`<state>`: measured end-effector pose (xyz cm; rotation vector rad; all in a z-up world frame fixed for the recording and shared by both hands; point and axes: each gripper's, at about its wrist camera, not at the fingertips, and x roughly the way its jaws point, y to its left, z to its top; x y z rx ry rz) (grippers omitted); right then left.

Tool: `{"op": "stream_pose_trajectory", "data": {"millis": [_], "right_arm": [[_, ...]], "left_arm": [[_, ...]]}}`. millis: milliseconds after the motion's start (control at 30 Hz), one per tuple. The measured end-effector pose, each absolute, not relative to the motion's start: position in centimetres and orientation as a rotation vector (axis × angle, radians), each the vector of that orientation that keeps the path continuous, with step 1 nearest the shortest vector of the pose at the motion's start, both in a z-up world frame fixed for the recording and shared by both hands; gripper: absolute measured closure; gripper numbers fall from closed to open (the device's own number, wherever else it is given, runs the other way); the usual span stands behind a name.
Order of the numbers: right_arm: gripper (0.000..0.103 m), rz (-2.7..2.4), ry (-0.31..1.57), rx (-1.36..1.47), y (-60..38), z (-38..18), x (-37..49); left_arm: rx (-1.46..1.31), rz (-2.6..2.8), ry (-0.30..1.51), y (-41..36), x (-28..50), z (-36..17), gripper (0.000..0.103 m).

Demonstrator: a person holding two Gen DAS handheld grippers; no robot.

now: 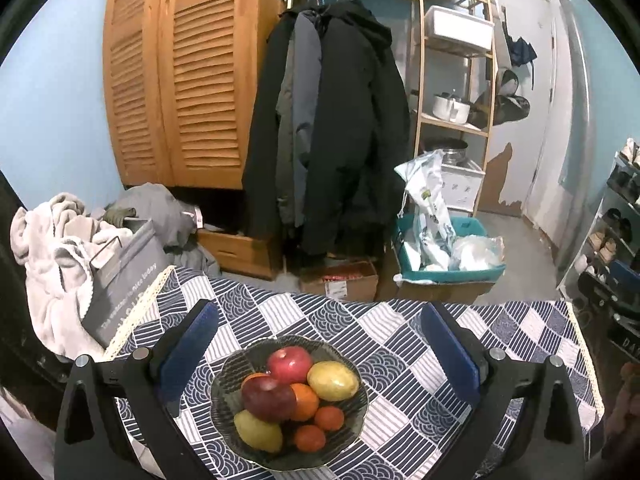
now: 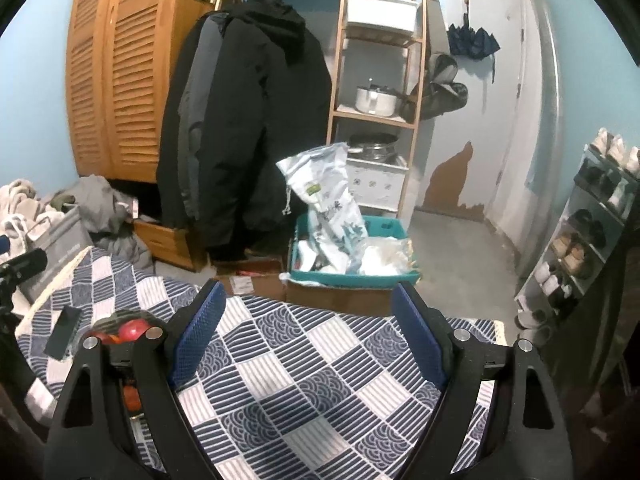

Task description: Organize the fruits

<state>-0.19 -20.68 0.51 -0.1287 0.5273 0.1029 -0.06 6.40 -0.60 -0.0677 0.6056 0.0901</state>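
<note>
Looks like you're basically at the finish, as far as I can judge; the bowl [image 1: 289, 402] sits low in the centre of the left wrist view on the checked tablecloth [image 1: 400, 344], and it's holding 2 red apples [image 1: 290, 364], 2 yellowish fruits [image 1: 333, 381] and what I count as 4 oranges [image 1: 329, 418], all piled together; no loose fruit shows on the cloth in either view. Your left gripper [image 1: 316, 340] is spread wide with nothing between its blue pads, framing the bowl from above; your right gripper [image 2: 308, 332] is likewise wide open and empty over bare cloth, with the bowl only peeking out at the lower left of its view behind the finger. A dark phone [image 2: 62, 338] lies further left. If anything's left, it's just backing off.
</note>
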Motion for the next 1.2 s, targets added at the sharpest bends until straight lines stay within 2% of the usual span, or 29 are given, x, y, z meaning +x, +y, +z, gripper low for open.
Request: {"op": "stream_pose_trajectory", "data": {"millis": [1200], "right_arm": [[0.019, 0.107, 0.539, -0.123, -21.5, 0.0, -0.5]], "left_arm": [[-0.056, 0.066, 0.602, 4.6, -0.2, 0.0, 0.001]]}}
